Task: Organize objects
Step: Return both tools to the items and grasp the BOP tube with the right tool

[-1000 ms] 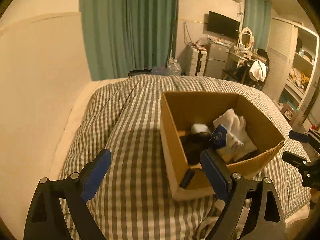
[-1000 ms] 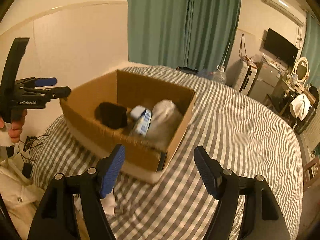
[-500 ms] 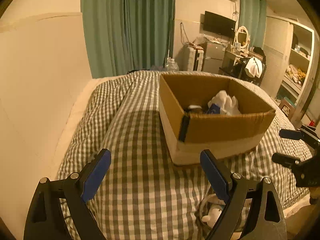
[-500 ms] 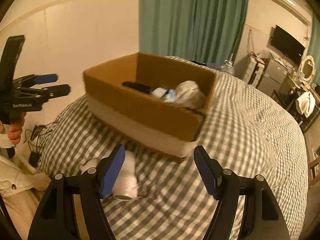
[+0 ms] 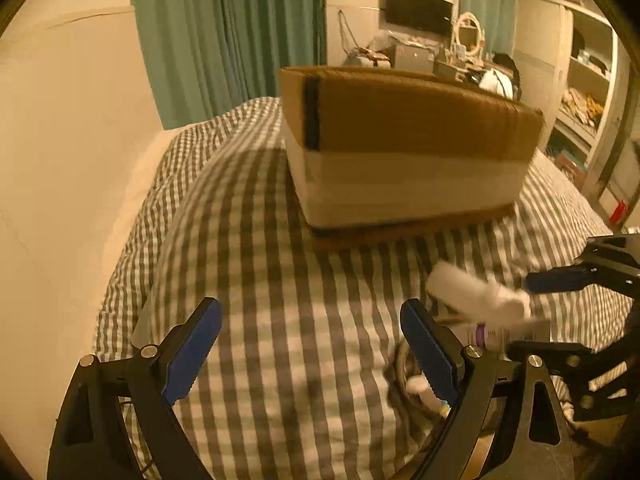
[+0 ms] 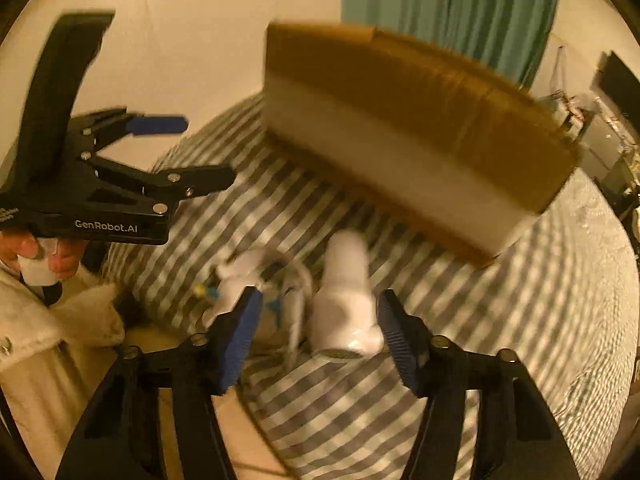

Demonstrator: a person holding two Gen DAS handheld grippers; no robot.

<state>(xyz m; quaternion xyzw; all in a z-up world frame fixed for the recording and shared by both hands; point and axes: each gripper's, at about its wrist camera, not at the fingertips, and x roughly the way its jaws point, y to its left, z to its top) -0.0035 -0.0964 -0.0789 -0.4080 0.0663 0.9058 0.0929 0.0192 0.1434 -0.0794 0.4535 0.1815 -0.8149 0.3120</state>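
Note:
A cardboard box (image 5: 404, 140) stands on the checked bed; it also shows in the right wrist view (image 6: 408, 128), and its inside is hidden. A white bottle (image 6: 344, 304) lies on the bed near its front edge, between my right gripper's open fingers; it also shows in the left wrist view (image 5: 476, 296). Beside it lie a small white thing (image 6: 236, 276) and a cable. My right gripper (image 6: 320, 332) is open and holds nothing. My left gripper (image 5: 312, 352) is open and empty, low over the bed in front of the box.
The checked duvet (image 5: 260, 280) covers the bed. A cream wall (image 5: 60, 160) and green curtains (image 5: 224, 40) stand behind. A cluttered desk and shelves (image 5: 580, 92) are at the far right. My left gripper also shows in the right wrist view (image 6: 176, 152).
Both grippers have dropped low and forward toward the bed's front edge. The box inside is out of sight now. The right gripper now straddles the white bottle.

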